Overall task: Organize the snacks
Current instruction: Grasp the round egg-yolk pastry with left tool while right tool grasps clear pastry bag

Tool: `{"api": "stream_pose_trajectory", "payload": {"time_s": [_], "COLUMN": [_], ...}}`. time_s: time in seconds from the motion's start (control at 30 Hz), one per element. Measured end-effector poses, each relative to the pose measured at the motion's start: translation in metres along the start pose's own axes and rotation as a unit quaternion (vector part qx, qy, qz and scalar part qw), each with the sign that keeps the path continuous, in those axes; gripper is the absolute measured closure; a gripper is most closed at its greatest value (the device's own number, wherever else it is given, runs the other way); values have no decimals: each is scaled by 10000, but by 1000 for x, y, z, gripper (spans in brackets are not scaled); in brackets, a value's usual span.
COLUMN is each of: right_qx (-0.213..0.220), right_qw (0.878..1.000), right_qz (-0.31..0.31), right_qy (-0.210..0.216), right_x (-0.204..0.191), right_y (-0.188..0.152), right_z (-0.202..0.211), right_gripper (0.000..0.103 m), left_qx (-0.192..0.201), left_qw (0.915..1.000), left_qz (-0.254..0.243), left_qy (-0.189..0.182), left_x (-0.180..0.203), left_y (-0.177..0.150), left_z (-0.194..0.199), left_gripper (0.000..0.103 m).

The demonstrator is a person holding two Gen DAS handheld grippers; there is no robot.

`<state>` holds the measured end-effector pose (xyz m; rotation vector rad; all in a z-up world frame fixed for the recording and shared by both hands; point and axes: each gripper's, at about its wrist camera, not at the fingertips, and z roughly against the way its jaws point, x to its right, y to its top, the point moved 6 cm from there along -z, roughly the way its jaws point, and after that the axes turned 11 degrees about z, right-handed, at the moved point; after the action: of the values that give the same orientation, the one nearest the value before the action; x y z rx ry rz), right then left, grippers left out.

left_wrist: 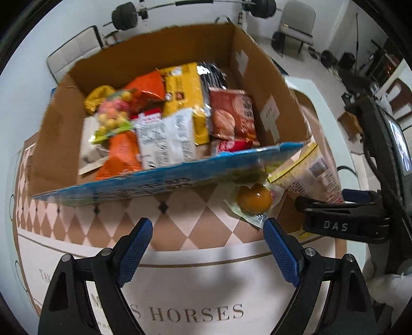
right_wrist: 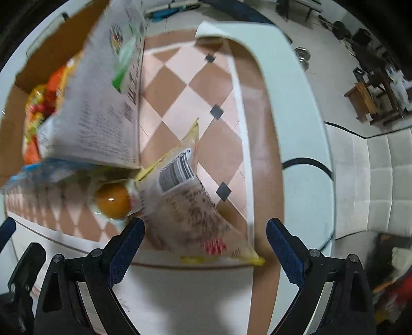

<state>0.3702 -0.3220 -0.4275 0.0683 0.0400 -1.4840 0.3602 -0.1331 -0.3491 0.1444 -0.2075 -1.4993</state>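
Note:
A cardboard box stands on the table and holds several snack packets, among them a red biscuit packet and a white packet. A small clear packet with an orange ball lies just outside the box's blue-printed front flap; it also shows in the right wrist view. A yellow-edged packet with a barcode lies beside it, also seen in the left wrist view. My left gripper is open and empty, close to the orange ball packet. My right gripper is open over the yellow-edged packet.
The table carries a cloth with a pink and brown diamond pattern and lettering. The table's white edge curves on the right. A white padded seat lies beyond it. Chairs and barbell weights stand on the floor behind the box.

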Motion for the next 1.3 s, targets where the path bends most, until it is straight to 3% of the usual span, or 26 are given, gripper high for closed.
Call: {"api": "stream_pose_trajectory", "payload": {"time_s": [0.07, 0.17, 0.57, 0.8, 0.9, 1.07, 1.13, 1.3], "right_qx": [-72, -71, -278, -327, -341, -346, -346, -456], "right_qw": [9998, 9998, 9983, 9974, 9971, 9972, 9972, 9953], "right_qz": [139, 171, -415, -530, -546, -515, -506, -532], "right_qy": [-101, -84, 304, 369, 403, 415, 434, 675], "right_x": [0, 5, 59, 80, 84, 77, 69, 56], "right_y": [1, -4, -33, -33, -31, -28, -28, -40], "right_z": [-10, -16, -18, -25, -30, -32, -27, -26], "right_gripper": [7, 26, 27, 27, 29, 34, 36, 39], "left_qx": [-79, -217, -750, -780, -762, -655, -656, -811], "left_qw": [10000, 9997, 9965, 9962, 9960, 9964, 9963, 9953], "left_qz": [-32, -34, -60, -5, 38, 42, -1, 49], "left_qy": [-23, -112, -359, -381, -455, -546, -556, -533], "left_x": [3, 10, 55, 62, 62, 53, 49, 25], "left_y": [0, -1, -2, 1, 3, 7, 11, -12], "left_z": [-8, -19, -60, -69, -70, -59, -53, -42], "left_gripper": [15, 15, 15, 15, 29, 42, 55, 55]}}
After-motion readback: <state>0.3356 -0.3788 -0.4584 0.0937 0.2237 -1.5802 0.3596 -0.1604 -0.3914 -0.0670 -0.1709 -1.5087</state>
